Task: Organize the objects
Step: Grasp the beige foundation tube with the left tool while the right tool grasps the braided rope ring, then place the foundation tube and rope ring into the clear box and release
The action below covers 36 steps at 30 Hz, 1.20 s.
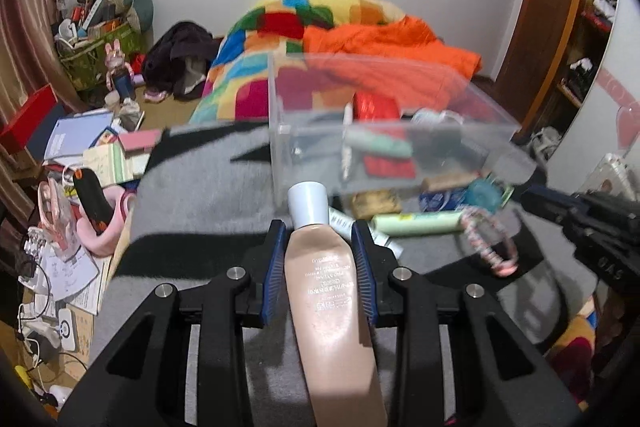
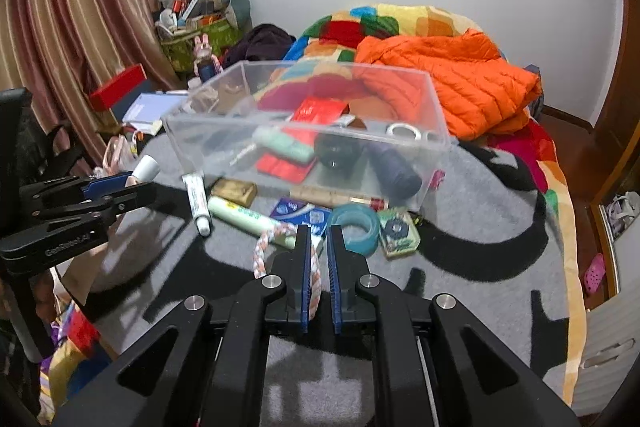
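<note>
Left tool pinching beige squeeze bottle with white cap, cap at 12 o'clock toward clear plastic box on grey-black blanket. Right tool clamped on pink-white braided rope ring, box at its 12 o'clock.
</note>
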Available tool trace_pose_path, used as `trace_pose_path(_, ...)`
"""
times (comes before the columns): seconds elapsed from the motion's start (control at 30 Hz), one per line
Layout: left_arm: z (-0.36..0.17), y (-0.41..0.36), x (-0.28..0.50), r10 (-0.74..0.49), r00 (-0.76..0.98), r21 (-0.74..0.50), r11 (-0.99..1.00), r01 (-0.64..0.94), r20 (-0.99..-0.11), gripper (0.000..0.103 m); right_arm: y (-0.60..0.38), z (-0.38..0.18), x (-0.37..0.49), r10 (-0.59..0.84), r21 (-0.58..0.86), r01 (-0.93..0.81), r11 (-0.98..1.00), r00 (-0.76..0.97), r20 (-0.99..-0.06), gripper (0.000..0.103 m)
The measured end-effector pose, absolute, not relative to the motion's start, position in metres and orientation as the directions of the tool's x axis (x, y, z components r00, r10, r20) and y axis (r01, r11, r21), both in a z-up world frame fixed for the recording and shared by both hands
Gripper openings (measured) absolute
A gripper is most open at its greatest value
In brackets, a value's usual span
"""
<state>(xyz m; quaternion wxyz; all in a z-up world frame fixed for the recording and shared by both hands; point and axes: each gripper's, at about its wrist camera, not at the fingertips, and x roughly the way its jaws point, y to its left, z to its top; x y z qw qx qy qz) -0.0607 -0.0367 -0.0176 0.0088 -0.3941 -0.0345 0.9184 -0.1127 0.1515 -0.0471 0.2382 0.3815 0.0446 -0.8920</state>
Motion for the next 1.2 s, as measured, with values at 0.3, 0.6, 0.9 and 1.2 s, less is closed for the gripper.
trace_pose_path(0.3,0.019,-0.037,-0.073,0.069,-0.745,-0.093,-0.996,-0.01,-0.663,0.033,0.148,-0.077,-0.121,-0.398,0.152,0.476,-0.866,-0.475,-0.784,0.011)
trace_pose_path(0.6,0.034,-0.029,-0.094,0.074,-0.766,-0.079,-0.996,-0.03,-0.639,0.033,0.141,-0.094,-0.129,-0.384,0.136,0.477,-0.869,-0.474,-0.792,0.008)
trace_pose_path(0.9,0.051,-0.034,-0.13,0.096,-0.776,-0.122,-0.992,-0.024,-0.623,0.033,0.155,-0.066,-0.13,-0.413,0.154,0.458,-0.875,-0.543,-0.731,0.005)
trace_pose_path(1.2,0.067,-0.045,-0.173,0.103,-0.781,-0.157,-0.988,-0.006,-0.616,0.033,0.164,-0.027,-0.14,-0.426,0.156,0.44,-0.884,-0.625,-0.654,0.005)
